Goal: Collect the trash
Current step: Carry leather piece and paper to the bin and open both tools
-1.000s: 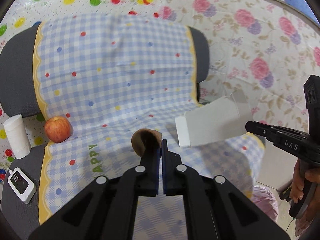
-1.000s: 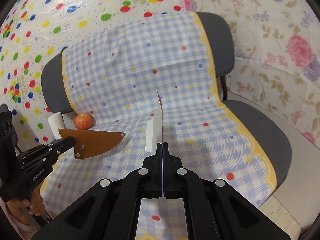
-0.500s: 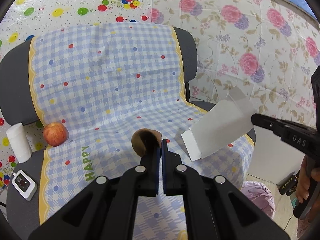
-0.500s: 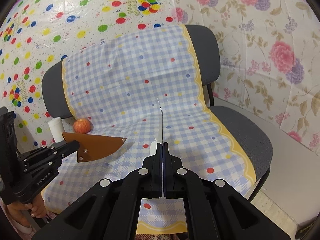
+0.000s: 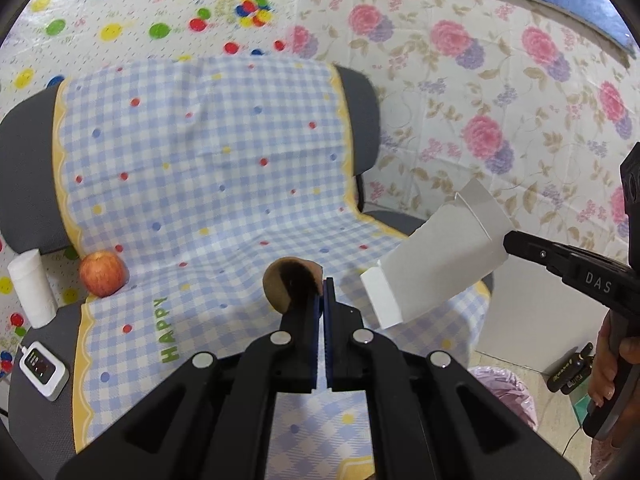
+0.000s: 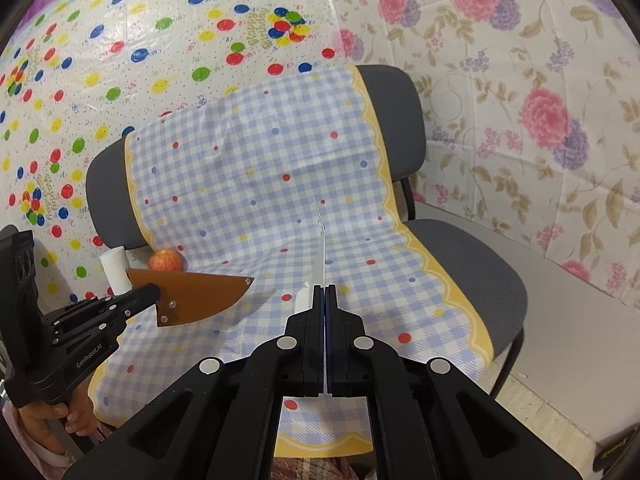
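Left wrist view shows the left gripper (image 5: 322, 280) closed on a brown sheath-like piece (image 5: 286, 286), seen end-on there; in the right wrist view the same piece (image 6: 196, 294) is flat and pointed, its long axis running from 9 to 3 o'clock. The right gripper (image 6: 322, 288) is also closed, holding a flattened white paper carton (image 5: 436, 256) by one end; the carton's long axis goes from the jaws toward 8 o'clock in the left view, and in its own view only the thin edge (image 6: 320, 256) is visible. Both pieces hang above the checked cloth (image 5: 208, 184) on the chair (image 6: 472, 264), not touching it. A pink-lined bin (image 5: 502, 394) stands low at 4 o'clock in the left view, and I judge the right gripper is the nearer one to it. I count two held pieces, one apple (image 5: 102, 274), one white roll (image 5: 30, 288), one small white device (image 5: 42, 370) and one bin.
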`<state>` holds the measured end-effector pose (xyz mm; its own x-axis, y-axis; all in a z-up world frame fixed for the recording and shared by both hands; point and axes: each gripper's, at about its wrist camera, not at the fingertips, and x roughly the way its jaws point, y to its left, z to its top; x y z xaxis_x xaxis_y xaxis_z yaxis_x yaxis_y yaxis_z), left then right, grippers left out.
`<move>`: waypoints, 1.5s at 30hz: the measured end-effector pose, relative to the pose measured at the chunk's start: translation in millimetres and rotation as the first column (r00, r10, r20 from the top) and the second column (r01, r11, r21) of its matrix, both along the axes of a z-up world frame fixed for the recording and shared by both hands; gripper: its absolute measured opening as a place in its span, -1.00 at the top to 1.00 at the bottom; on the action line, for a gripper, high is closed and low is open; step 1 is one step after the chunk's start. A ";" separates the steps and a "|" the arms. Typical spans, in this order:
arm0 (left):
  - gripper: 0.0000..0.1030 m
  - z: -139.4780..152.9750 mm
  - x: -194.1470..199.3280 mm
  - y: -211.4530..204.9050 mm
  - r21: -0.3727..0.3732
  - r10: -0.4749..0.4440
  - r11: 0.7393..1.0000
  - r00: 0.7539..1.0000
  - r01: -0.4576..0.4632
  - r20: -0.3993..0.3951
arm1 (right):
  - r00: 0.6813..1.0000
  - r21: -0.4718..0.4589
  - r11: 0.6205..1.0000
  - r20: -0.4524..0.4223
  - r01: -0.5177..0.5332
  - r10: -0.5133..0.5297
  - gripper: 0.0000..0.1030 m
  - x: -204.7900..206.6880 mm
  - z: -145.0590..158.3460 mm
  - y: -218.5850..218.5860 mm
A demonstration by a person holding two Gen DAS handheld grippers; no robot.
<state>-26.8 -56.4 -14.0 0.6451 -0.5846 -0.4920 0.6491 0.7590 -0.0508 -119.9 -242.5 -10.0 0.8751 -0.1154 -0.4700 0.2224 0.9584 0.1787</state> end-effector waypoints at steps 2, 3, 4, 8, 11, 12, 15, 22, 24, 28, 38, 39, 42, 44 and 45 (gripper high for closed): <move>1.00 5.2 -8.7 -6.7 -0.012 -0.030 0.999 0.999 0.030 0.015 | 1.000 -0.017 1.000 0.000 0.019 -0.019 0.98 -14.7 4.8 -1.4; 1.00 8.2 -14.7 -10.9 -0.020 -0.053 0.998 0.998 0.054 0.023 | 1.000 -0.028 0.999 -0.003 0.027 -0.027 0.98 -20.4 6.6 -1.6; 1.00 10.6 -21.3 -15.6 -0.026 -0.078 0.997 0.996 0.079 0.031 | 0.999 -0.043 0.998 -0.010 0.038 -0.038 0.98 -27.7 8.1 -1.9; 1.00 8.6 -43.9 -34.3 -0.034 -0.167 0.985 0.985 0.169 0.035 | 0.992 -0.095 0.989 -0.041 0.117 -0.121 0.98 -60.2 8.1 -11.2; 1.00 -0.8 -61.8 -49.6 -0.031 -0.238 0.971 0.971 0.239 0.019 | 0.979 -0.097 0.978 -0.063 0.186 -0.192 0.98 -83.9 2.3 -25.6; 1.00 -5.2 -67.8 -54.7 -0.029 -0.265 0.964 0.964 0.265 0.009 | 0.973 -0.096 0.973 -0.072 0.211 -0.218 0.98 -93.0 -0.4 -30.8; 1.00 -16.4 -83.3 -69.5 -0.020 -0.332 0.943 0.943 0.331 -0.028 | 0.959 -0.099 0.961 -0.094 0.257 -0.266 0.98 -113.1 -5.9 -39.8; 1.00 -40.3 -115.6 -107.2 0.026 -0.440 0.896 0.895 0.443 -0.076 | 0.927 -0.112 0.943 -0.176 0.315 -0.331 0.98 -148.4 -30.1 -46.8; 1.00 -46.3 -122.9 -115.5 0.043 -0.462 0.884 0.883 0.466 -0.086 | 0.918 -0.121 0.938 -0.197 0.325 -0.343 0.98 -154.5 -37.7 -47.2; 1.00 -58.8 -136.5 -135.4 0.082 -0.504 0.854 0.857 0.513 -0.109 | 0.909 -0.111 0.936 -0.225 0.334 -0.351 0.98 -163.5 -49.0 -49.2; 0.93 -78.6 -138.9 -169.3 0.136 -0.527 0.823 0.831 0.551 -0.178 | 0.903 -0.093 0.936 -0.244 0.340 -0.352 0.93 -164.5 -65.3 -60.8; 0.73 -81.5 -136.9 -172.3 0.139 -0.523 0.823 0.829 0.551 -0.196 | 0.902 -0.080 0.936 -0.250 0.344 -0.352 0.93 -163.5 -69.9 -63.6; 0.14 -85.5 -132.9 -174.2 0.136 -0.514 0.825 0.829 0.548 -0.220 | 0.901 -0.045 0.936 -0.257 0.349 -0.348 0.91 -163.3 -77.3 -69.5; 0.12 -84.7 -130.0 -170.7 0.136 -0.508 0.830 0.834 0.541 -0.215 | 0.901 -0.039 0.935 -0.258 0.351 -0.349 0.84 -163.8 -78.3 -69.9; 0.11 -83.3 -127.9 -168.2 0.135 -0.500 0.836 0.839 0.532 -0.213 | 0.901 -0.041 0.935 -0.256 0.352 -0.350 0.84 -164.0 -78.0 -70.1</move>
<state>-154.7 -224.6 -97.3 0.1761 -0.6995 -0.6926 0.9432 0.3212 -0.0846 -283.9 -312.6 -88.0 0.6283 -0.3895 -0.6734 0.5830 0.8089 0.0760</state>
